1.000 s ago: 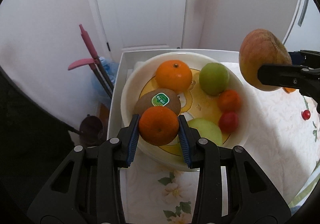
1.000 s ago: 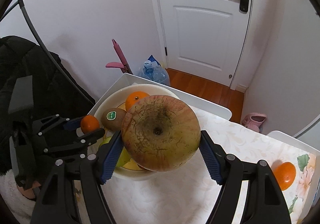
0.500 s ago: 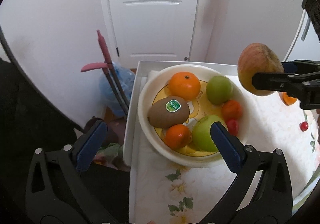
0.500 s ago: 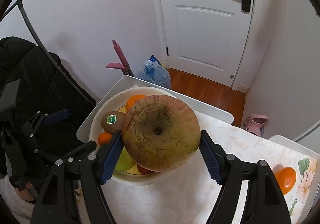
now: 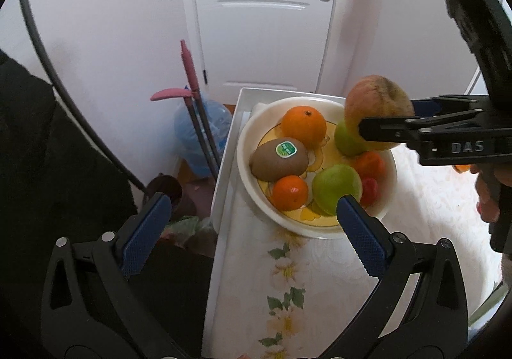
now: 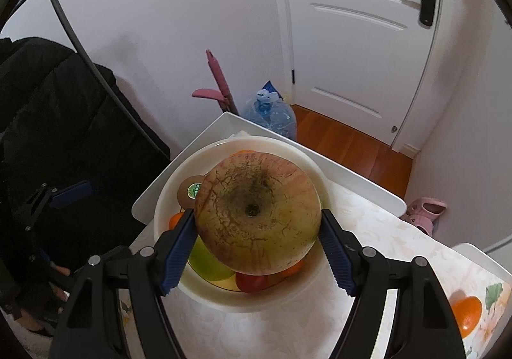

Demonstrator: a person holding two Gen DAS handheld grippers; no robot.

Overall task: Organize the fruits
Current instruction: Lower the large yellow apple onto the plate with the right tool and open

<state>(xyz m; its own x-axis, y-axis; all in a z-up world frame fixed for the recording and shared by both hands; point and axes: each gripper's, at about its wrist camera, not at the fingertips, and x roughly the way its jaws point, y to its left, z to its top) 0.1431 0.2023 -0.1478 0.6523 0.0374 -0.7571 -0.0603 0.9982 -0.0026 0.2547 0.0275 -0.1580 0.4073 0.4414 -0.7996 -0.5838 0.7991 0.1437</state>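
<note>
A white bowl on the table holds a large orange, a kiwi with a green sticker, a small orange, two green apples and red tomatoes. My left gripper is open and empty, drawn back near the bowl's front-left. My right gripper is shut on a big reddish-yellow apple and holds it above the bowl's right side.
A loose orange lies on the flowered tablecloth at the right. The white table edge runs left of the bowl. Beyond it stand a pink mop, a water jug and black clothing.
My left gripper let go of the small orange into the bowl, opened wide and drew back. My right gripper carried the big apple leftward over the bowl.
</note>
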